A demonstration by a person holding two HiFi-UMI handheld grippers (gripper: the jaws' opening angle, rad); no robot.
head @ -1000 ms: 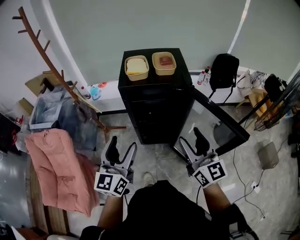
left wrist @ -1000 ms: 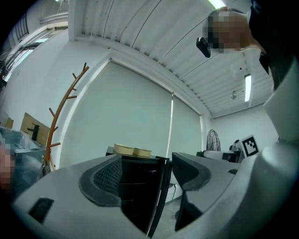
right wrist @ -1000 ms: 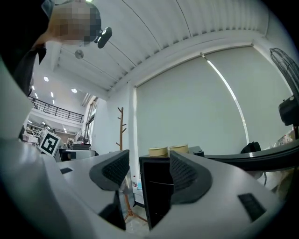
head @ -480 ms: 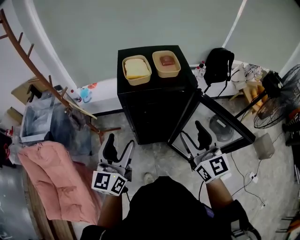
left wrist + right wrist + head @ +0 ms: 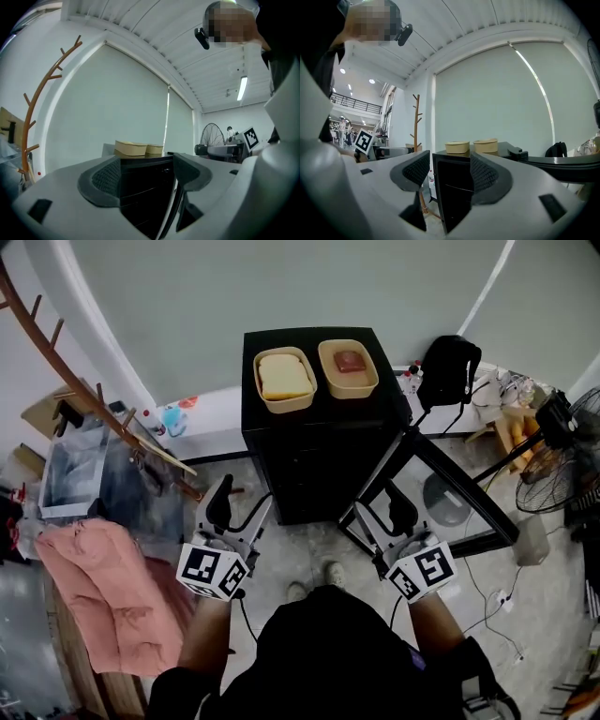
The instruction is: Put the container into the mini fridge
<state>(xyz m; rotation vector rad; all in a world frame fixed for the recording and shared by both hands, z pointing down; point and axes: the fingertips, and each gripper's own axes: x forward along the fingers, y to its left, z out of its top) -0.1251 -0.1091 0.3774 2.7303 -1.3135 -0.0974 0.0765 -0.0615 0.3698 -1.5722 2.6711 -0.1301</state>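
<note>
both grippers out in front of the open mini fridge, nothing picked up yet

the black mini fridge (image 5: 319, 474) stands against the wall with its glass door (image 5: 450, 498) swung wide open to the right. two tan containers sit side by side on top of it: the left container (image 5: 284, 379) has something pale yellow in it, the right container (image 5: 348, 367) something reddish. the left gripper (image 5: 241, 514) is held level just short of the fridge front, jaws spread and empty. the right gripper (image 5: 382, 518) is level too, down by the bottom of the open door, jaws also spread and empty. off to the left there's a wooden coat rack (image 5: 89, 395) and a pink cloth (image 5: 103, 596), and a black backpack (image 5: 448, 371) sits by the wall on the right.
</note>
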